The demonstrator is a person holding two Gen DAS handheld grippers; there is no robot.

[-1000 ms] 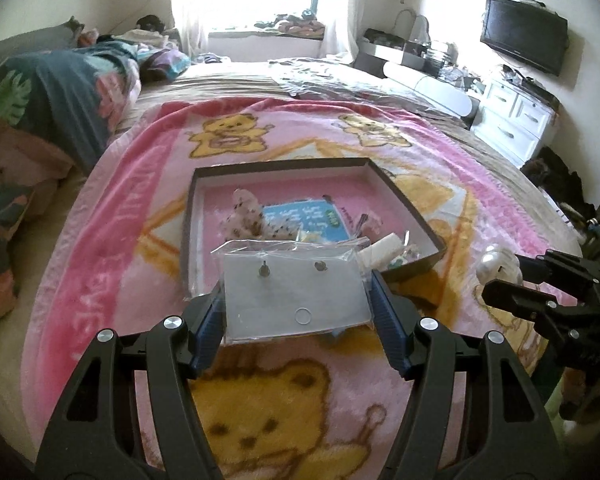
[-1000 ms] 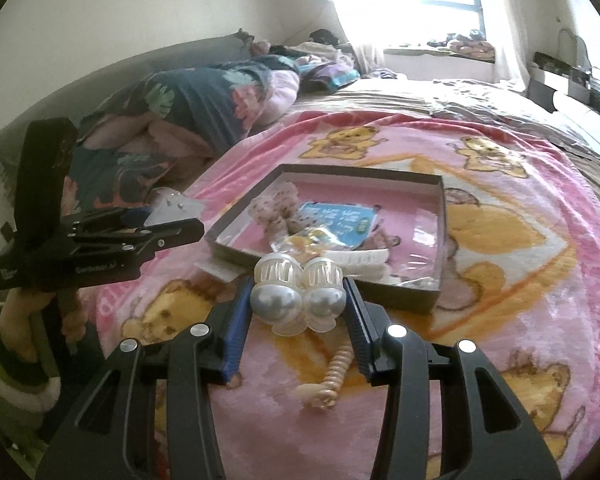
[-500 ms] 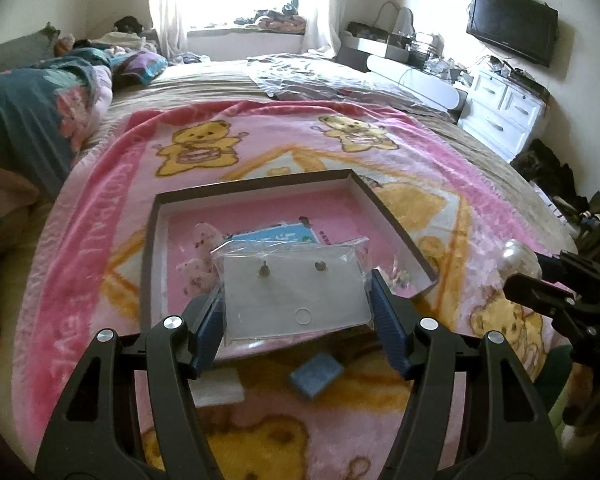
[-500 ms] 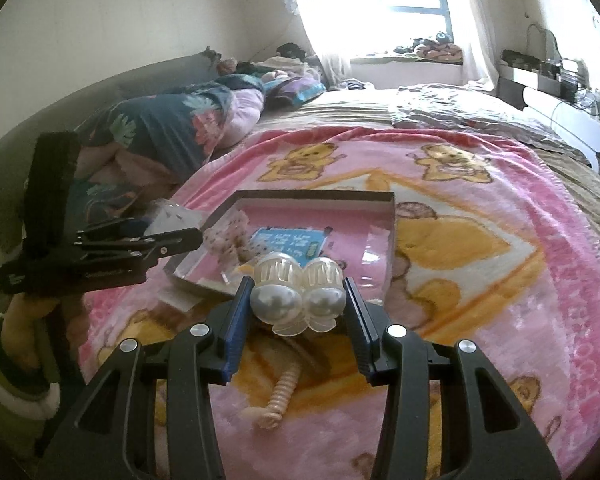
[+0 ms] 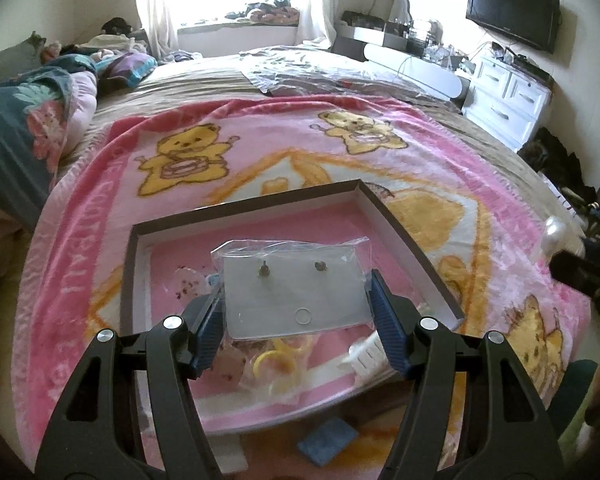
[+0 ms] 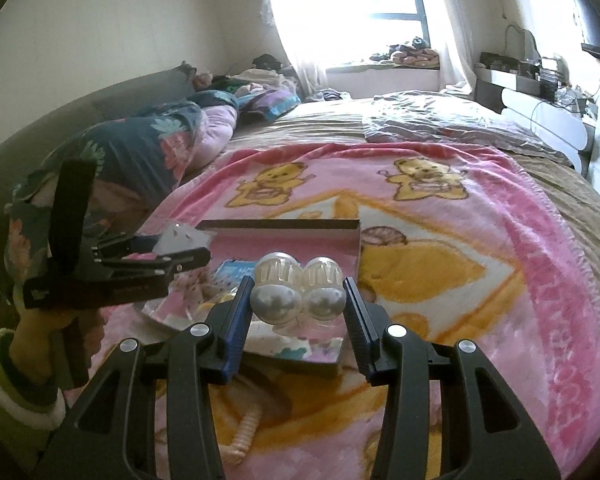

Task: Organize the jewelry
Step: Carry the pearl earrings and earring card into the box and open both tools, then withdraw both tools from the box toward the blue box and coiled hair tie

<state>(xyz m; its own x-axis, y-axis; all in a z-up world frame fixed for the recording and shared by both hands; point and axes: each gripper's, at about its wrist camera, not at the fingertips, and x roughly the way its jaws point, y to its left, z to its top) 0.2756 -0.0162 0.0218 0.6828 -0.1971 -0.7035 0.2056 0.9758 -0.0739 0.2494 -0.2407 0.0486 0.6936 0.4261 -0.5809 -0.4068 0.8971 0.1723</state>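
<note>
Both tongs were shut on things: the left gripper (image 5: pixel 296 312) held a clear earring bag (image 5: pixel 294 292), the right gripper (image 6: pixel 298 308) a pearl hair clip (image 6: pixel 298 294). Each should be lowered gently into the tray (image 5: pixel 412 248) just beyond. Since a second earlier, the tray was brought closer.

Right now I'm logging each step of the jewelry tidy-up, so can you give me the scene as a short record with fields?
surface: pink bear blanket on a bed
container: shallow open box on the blanket
left claw: shut on a clear bag with an earring card, held over the box
right claw: shut on a pearl hair clip
in box: yellow rings, white comb
outside box: small blue pad
</note>
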